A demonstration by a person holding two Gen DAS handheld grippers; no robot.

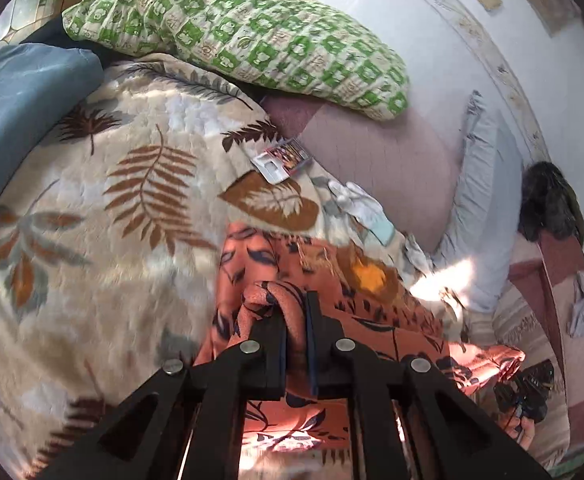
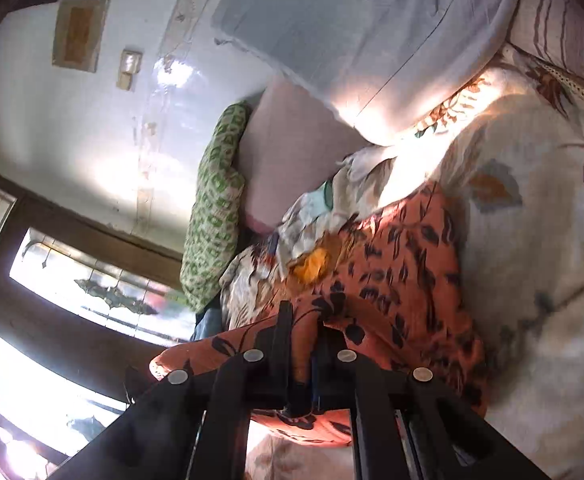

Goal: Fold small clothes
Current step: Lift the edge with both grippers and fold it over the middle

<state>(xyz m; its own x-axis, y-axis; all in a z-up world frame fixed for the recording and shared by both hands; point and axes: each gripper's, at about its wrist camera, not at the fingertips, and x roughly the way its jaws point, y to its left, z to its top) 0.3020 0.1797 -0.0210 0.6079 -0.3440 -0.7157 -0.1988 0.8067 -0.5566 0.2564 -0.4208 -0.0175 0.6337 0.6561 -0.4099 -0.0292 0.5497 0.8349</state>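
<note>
We see our left gripper [image 1: 296, 312] and right gripper [image 2: 304, 324] each clenched on an edge of the orange garment [image 1: 372, 312], which drapes away toward the bed [image 1: 91, 184] mid-frame.

No legible text in either view.
The only printed item is a small colourful packet [image 1: 281, 159] lying on the leaf-patterned blanket [image 1: 91, 184], just right of centre in the left wrist view; its print is too small and blurred to read. The green-and-cream patterned pillow [image 1: 235, 36] at the upper middle of that frame carries small motifs in squares, not readable letters. The right wrist view shows no writing at all.
</note>
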